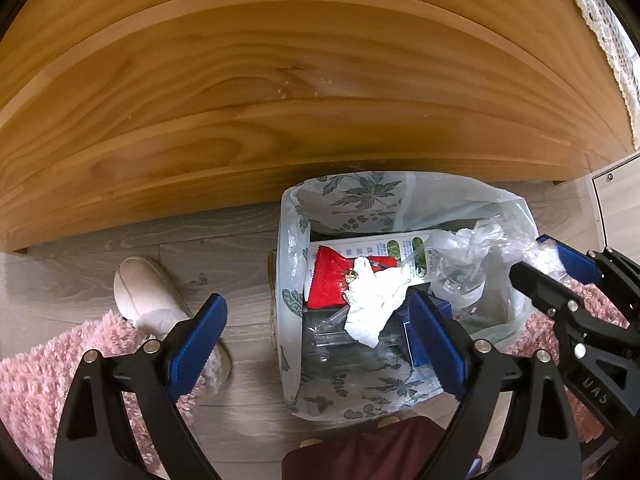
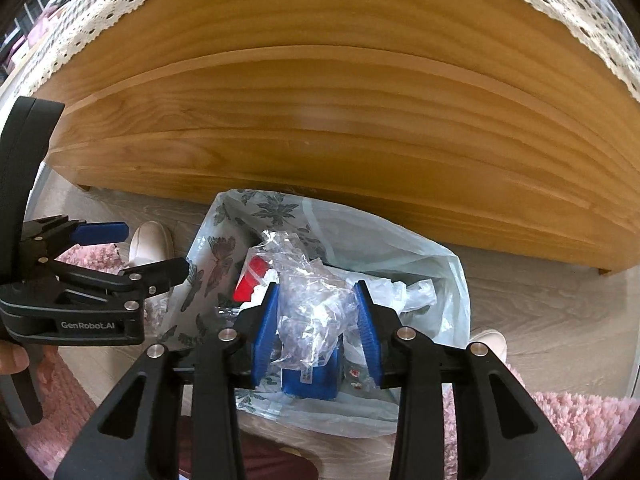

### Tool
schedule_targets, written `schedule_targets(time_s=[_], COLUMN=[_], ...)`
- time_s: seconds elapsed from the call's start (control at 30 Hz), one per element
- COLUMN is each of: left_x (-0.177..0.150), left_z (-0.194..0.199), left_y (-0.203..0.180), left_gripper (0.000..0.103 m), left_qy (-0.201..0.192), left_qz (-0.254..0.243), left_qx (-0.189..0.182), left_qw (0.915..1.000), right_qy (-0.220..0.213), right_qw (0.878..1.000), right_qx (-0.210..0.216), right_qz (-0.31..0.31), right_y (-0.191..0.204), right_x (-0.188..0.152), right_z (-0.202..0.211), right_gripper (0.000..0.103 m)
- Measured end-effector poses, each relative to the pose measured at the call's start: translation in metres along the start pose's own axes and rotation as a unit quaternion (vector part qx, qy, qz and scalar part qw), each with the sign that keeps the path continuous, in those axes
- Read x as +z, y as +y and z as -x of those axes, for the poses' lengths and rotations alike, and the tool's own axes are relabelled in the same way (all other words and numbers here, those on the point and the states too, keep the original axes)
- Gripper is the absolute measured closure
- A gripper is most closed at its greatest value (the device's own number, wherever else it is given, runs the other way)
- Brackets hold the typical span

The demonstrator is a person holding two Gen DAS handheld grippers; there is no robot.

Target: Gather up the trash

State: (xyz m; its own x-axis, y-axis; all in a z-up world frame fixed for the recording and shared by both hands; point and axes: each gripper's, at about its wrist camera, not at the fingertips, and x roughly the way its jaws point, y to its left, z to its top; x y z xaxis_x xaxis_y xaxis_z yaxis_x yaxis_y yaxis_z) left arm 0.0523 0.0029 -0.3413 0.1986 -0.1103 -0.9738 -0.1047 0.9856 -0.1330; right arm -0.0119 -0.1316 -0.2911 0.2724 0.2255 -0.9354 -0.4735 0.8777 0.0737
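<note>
Pointing steeply down, right tool (image 2: 316, 328) straddles crumpled plastic (image 2: 310, 304) above bin (image 2: 452, 280).

Leaf-printed plastic-lined trash bin (image 1: 294, 240) on grey wood-plank floor (image 1: 100, 240), before the pine wooden panel (image 1: 280, 80). Inside: red wrapper (image 1: 328, 280), crumpled white tissue (image 1: 372, 300). Cream slipper (image 1: 148, 296) left of bin.

We're looking down at a pale grey wood-grain floor (image 1: 120, 236), with a big pine furniture panel (image 1: 280, 80) rising behind it. White lace cloth (image 2: 100, 16) drapes its top edge, and a white cabinet (image 1: 616, 200) stands at right.
</note>
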Motion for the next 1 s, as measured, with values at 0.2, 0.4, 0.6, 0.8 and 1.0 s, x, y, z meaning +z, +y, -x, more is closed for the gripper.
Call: schedule_targets(time_s=[0.2, 0.4, 0.6, 0.8, 1.0], left_x=[-0.001, -0.002, -0.002, -0.003, -0.002], left_z=[0.001, 0.000, 0.000, -0.001, 0.000], left_y=[-0.002, -0.003, -0.004, -0.005, -0.006], left_gripper=[0.014, 0.014, 0.014, 0.014, 0.014], left_qy=[-0.001, 0.003, 0.001, 0.001, -0.003], left_qz=[-0.002, -0.003, -0.008, -0.010, -0.014], left_qx=[0.000, -0.001, 0.001, 0.008, 0.009], left_qw=[1.0000, 1.0000, 1.0000, 0.9999, 0.9999], right_qy=[-0.005, 0.009, 0.022, 0.011, 0.006], right_qw=[1.000, 1.000, 0.999, 0.999, 0.999], right_qx=[-0.009, -0.016, -0.024, -0.033, -0.044], right_qz=[-0.001, -0.011, -0.023, -0.029, -0.029], right_y=[0.000, -0.007, -0.014, -0.017, -0.017], right_x=[0.001, -0.001, -0.003, -0.002, -0.001], right_z=[0.001, -0.003, -0.009, -0.006, -0.003], right_gripper=[0.029, 0.016, 0.008, 0.008, 0.008])
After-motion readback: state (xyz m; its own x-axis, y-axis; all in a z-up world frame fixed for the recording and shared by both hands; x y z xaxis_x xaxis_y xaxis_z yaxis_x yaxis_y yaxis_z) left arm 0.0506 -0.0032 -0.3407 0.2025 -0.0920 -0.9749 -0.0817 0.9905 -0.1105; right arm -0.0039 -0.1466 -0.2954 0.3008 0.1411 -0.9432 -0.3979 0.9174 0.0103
